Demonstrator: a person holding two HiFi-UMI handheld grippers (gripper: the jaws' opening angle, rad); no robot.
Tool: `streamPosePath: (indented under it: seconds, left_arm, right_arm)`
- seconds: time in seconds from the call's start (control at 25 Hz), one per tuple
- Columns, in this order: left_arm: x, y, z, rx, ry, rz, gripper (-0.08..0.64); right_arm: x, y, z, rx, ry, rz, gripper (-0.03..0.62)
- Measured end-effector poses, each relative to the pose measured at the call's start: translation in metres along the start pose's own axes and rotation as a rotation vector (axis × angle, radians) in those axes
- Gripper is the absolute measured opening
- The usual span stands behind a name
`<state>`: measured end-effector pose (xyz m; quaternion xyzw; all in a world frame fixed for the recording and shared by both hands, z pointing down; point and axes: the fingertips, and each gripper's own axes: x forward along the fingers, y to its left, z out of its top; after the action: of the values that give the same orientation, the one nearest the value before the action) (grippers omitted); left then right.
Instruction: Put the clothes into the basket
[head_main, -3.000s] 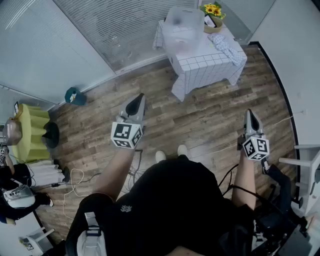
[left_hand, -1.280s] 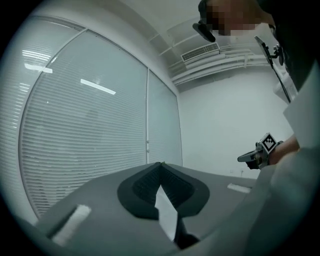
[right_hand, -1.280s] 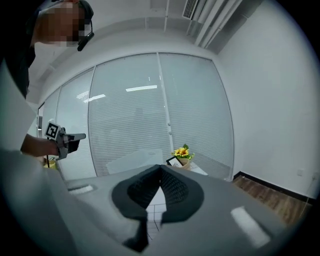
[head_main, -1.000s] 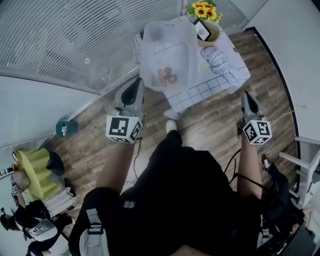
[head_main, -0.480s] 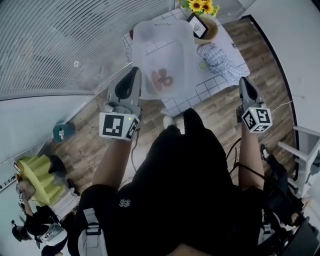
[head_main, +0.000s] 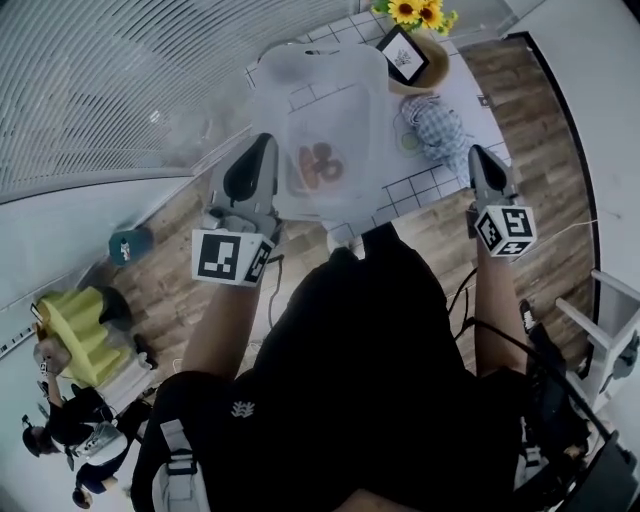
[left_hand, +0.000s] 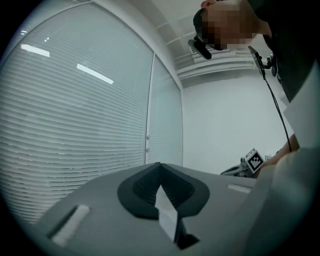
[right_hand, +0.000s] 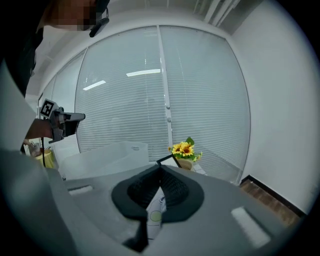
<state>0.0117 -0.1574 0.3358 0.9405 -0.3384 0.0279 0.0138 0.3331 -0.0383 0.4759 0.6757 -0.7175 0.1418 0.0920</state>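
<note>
Translucent plastic forms the rectangular basket (head_main: 275, 100), which stands on a small table draped in a white grid-patterned cover (head_main: 425, 182). A reddish-brown item (head_main: 320, 165) lies on the basket's bottom; what it is cannot be told. The blue-and-white checked garment (head_main: 440, 128) lies crumpled on the table, just beside the basket's right wall and outside it. Behind the garment stand a bunch of yellow sunflowers (head_main: 415, 12) and a small dark-edged picture frame (head_main: 408, 55).

In the head view your left gripper (head_main: 262, 145) hovers at the basket's near left corner. Its own view shows the two dark ribbed jaws pressed together at their tips, with nothing between them, pointing toward pale window blinds (left_hand: 75, 125). Your right gripper (head_main: 476, 155) hangs at the table's near right edge, close to the garment but apart from it. Its jaws are likewise clenched on nothing, and beyond them its view shows the basket and the sunflowers. Wood-plank floor (head_main: 545, 110) lies around the table.
</note>
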Motion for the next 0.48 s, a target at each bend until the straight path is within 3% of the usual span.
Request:
streamPosePath:
  seconds: [0.2,0.36,0.48]
  left_arm:
    - [0.015,0.004,-0.016,-0.008,0.049,0.032,0.006]
    - [0.03,0.006,-0.031,-0.003,0.083,0.046,0.006]
    - [0.04,0.01,-0.035,0.021,0.086,0.06,0.006]
  right_arm:
    - [0.026,-0.021,-0.029,-0.034,0.041,-0.018,0.002]
    - [0.042,-0.035,-0.047,0.002,0.041,-0.012,0.002]
    - [0.056,-0.035,-0.062,0.043,0.059,0.04,0.07]
